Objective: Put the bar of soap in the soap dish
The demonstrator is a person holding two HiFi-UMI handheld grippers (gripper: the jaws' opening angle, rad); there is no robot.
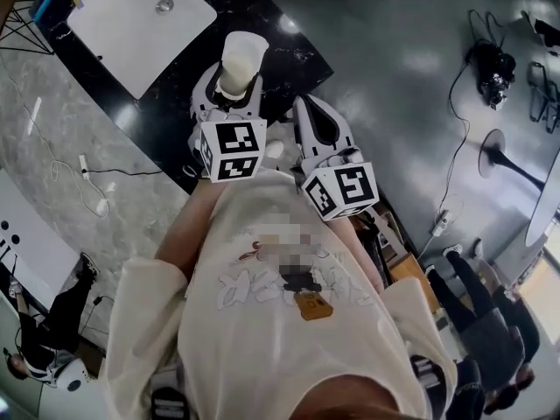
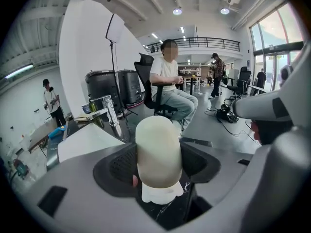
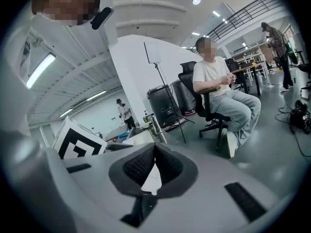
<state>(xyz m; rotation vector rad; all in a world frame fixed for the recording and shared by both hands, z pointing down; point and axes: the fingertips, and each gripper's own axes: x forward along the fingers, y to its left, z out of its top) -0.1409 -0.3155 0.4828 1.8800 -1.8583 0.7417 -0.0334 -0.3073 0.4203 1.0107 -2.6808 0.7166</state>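
Black marble counter (image 1: 166,103) lies below; left gripper (image 2: 158,160) clamps soap (image 2: 158,137); right gripper (image 3: 154,155) pinched together.

pale soap bar (image 2: 158,152) upright between jaws

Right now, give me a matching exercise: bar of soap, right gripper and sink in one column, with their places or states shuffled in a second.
1. bar of soap
2. right gripper
3. sink

a. set in the black counter
b. jaws together, nothing between them
c. clamped between the left gripper's jaws

Pairs: 1-c, 2-b, 3-a.
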